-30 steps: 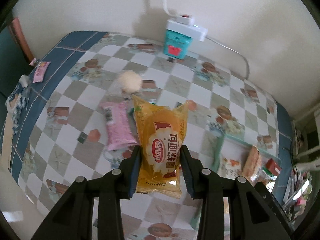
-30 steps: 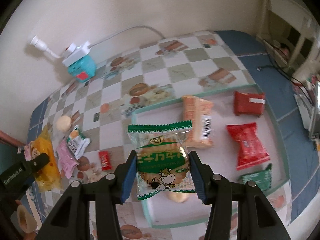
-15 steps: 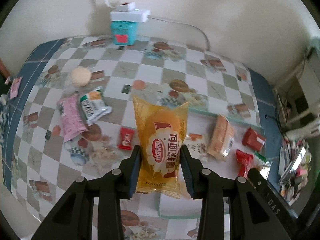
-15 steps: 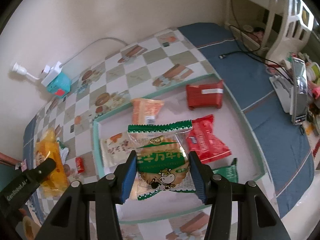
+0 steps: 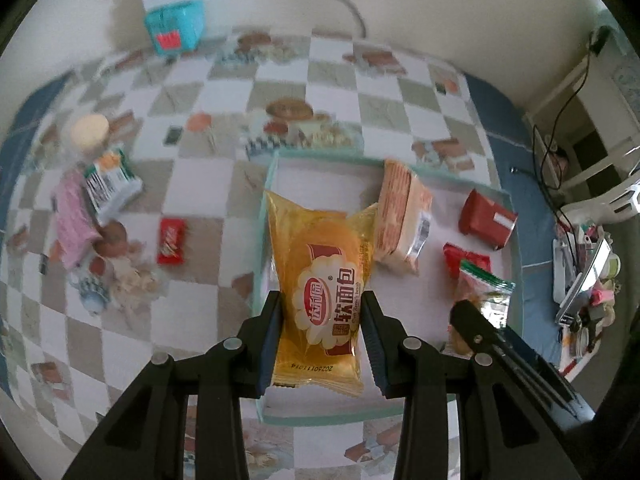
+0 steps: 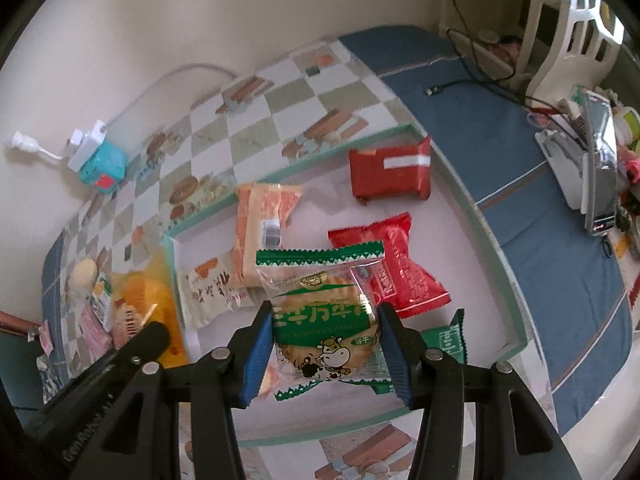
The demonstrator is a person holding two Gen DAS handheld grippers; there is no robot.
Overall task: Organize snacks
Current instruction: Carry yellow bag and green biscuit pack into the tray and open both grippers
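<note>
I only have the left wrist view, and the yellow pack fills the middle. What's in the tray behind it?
Observer: A white pack lies in the tray next to the orange pack. The yellow pack hides it from you.
Operator: I see only a tip of the right gripper. Is it holding anything?
Observer: Yes. The right gripper is shut on a green biscuit pack, held over the tray.
Operator: Anything underneath there?
Observer: A dark green pack lies in the tray, partly under that gripper's right finger.
</note>
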